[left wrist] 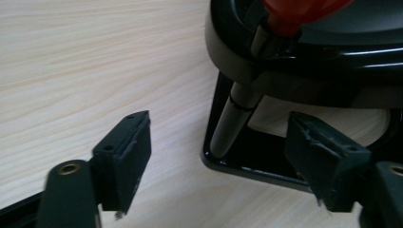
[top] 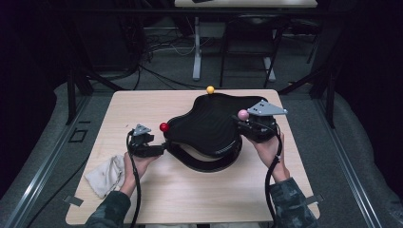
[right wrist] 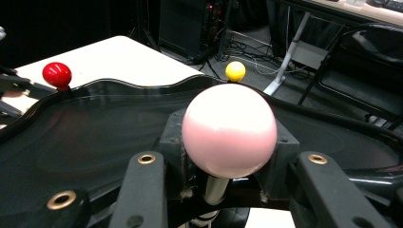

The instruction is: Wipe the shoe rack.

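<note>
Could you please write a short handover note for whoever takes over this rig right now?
Right tool: shut on the post under the pink knob, at the right side of the black wavy tray.
Left tool: open, pads either side of the metal post under the red knob, not pressing it.
The tray sits on its black ring base mid-table; the yellow knob is at the far edge, a cloth at front left.
Done: right grip. Left, probably: close on the red post.
</note>
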The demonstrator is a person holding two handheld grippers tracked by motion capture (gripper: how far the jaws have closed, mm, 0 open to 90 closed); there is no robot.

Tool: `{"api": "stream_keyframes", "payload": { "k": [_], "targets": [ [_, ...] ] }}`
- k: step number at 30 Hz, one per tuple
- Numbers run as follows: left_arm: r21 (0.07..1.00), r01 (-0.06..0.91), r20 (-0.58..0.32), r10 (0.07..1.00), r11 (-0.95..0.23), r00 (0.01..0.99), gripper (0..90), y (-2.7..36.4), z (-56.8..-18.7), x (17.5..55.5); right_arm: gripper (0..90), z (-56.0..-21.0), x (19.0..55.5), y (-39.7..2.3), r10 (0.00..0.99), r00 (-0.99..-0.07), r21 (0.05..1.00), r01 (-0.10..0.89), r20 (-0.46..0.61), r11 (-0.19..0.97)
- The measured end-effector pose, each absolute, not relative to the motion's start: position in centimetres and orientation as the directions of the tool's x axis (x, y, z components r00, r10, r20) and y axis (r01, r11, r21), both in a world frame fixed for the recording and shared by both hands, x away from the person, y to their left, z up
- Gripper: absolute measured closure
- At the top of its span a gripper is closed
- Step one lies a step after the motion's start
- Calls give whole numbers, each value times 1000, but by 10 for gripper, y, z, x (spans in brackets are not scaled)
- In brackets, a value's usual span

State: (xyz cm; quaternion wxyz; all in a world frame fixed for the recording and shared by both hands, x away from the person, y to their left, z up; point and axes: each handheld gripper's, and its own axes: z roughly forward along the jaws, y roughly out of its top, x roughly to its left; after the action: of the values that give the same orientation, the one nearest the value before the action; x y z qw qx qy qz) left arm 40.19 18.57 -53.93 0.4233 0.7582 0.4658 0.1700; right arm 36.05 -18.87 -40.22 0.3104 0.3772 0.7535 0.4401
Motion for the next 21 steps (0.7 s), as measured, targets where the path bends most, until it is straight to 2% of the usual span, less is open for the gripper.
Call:
{"api": "stream_keyframes", "payload": {
  "k": [7, 12, 21],
  "targets": [
    [811, 551, -143, 846, -197, 513, 483, 176, -555, 413, 605, -401, 361, -188, 838, -530, 894, 302, -130, 330],
    [823, 535, -154, 832, -191, 533, 686, 172, -562, 415, 605, -401, 363, -187, 837, -531, 891, 306, -132, 335],
    [821, 508, -68, 839, -260, 539, 733, 175, -559, 407, 604, -402, 370, -183, 826, -550, 895, 297, -125, 333]
  ]
}}
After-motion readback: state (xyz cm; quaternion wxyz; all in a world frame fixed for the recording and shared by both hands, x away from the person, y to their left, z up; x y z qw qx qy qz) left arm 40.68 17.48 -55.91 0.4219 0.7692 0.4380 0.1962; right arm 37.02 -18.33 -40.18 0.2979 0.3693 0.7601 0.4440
